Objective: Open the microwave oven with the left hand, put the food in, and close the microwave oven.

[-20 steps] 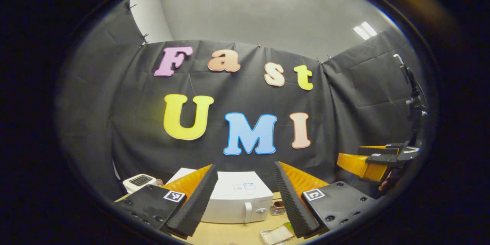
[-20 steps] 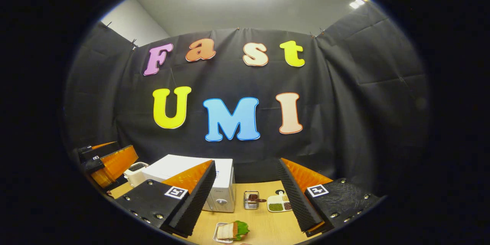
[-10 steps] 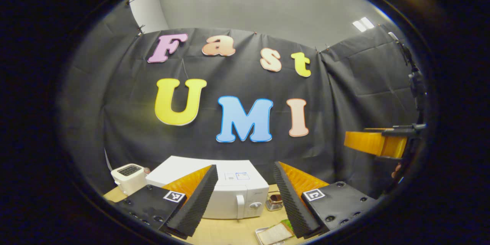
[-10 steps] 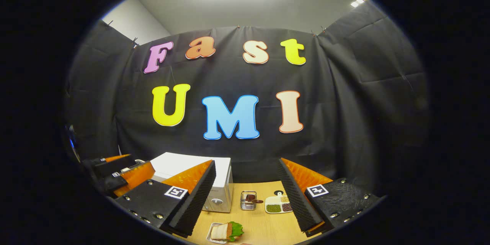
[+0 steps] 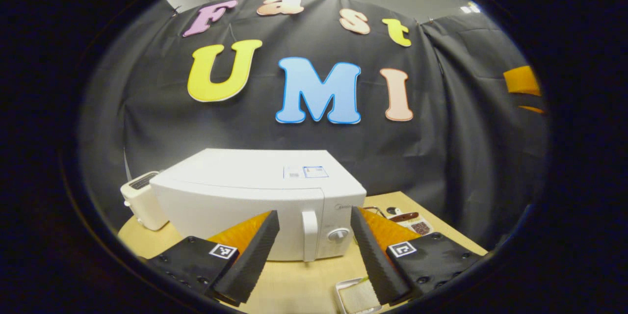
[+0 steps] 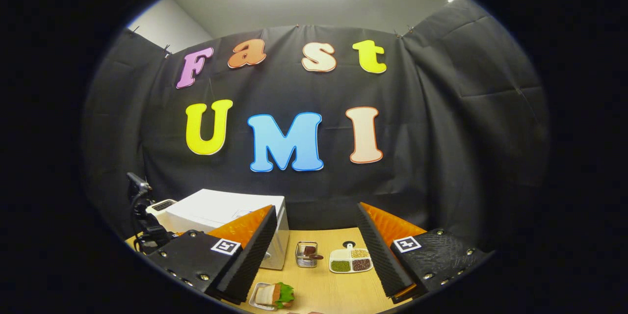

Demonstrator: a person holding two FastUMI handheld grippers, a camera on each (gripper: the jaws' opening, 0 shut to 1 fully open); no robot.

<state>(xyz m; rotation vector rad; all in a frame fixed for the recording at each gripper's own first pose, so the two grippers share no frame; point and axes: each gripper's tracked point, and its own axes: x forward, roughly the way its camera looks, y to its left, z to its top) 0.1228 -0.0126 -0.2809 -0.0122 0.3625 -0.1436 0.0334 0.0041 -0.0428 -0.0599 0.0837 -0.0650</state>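
**Left gripper closes in on microwave door**

The left gripper (image 5: 310,243), fingers spread and empty, has dropped toward the shut microwave oven (image 5: 255,196); its door handle (image 5: 309,235) now sits between the fingertips. The right gripper (image 6: 314,250), open, hovers above the sandwich tray (image 6: 271,296).

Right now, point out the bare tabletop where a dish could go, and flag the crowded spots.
Bare wood lies in front of the microwave, between its door and the sandwich tray, and right of that tray, below the divided dish. Crowded: the strip by the microwave's right side, where the wire basket and divided dish sit close together. The toaster fills the left corner.
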